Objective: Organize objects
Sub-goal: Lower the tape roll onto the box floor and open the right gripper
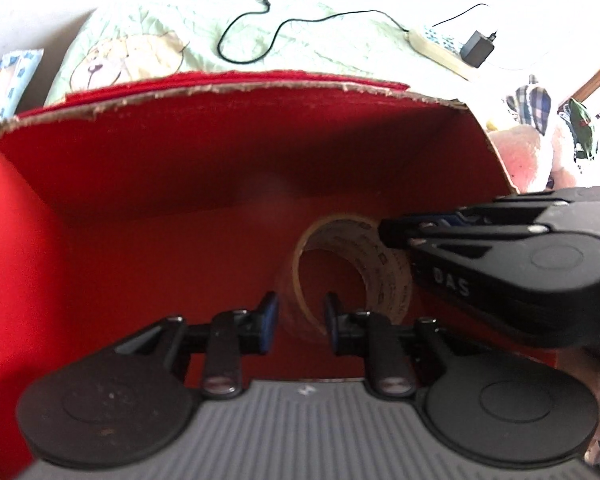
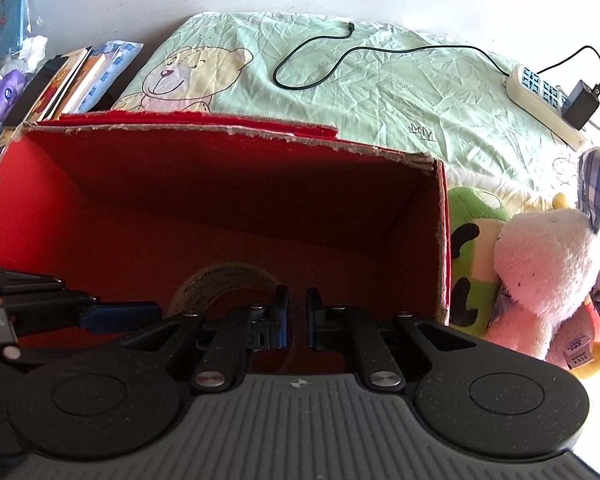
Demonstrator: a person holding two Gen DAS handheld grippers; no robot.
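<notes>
A roll of clear tape [image 1: 384, 276] with a printed core sits inside a red cardboard box [image 1: 140, 160], near its right wall. My right gripper [image 1: 384, 234] reaches in from the right and is shut on the roll's upper right wall. In the right wrist view, the tape roll [image 2: 220, 276] arches in front of my right gripper [image 2: 297, 312], and one end of its wall runs down between the narrow jaws. My left gripper [image 1: 300, 316] is open, with its fingers on either side of the roll's near left wall. Its blue-padded finger [image 2: 120, 316] shows at the left of the right wrist view.
The red box [image 2: 220, 168] has a torn upper rim and stands on a green bedsheet [image 2: 380, 92] with a bear print. A black cable [image 2: 312, 56], power strip [image 2: 540, 100] and adapter lie behind it. Plush toys [image 2: 540, 260] press against the box's right side. Books [image 2: 72, 80] lean at back left.
</notes>
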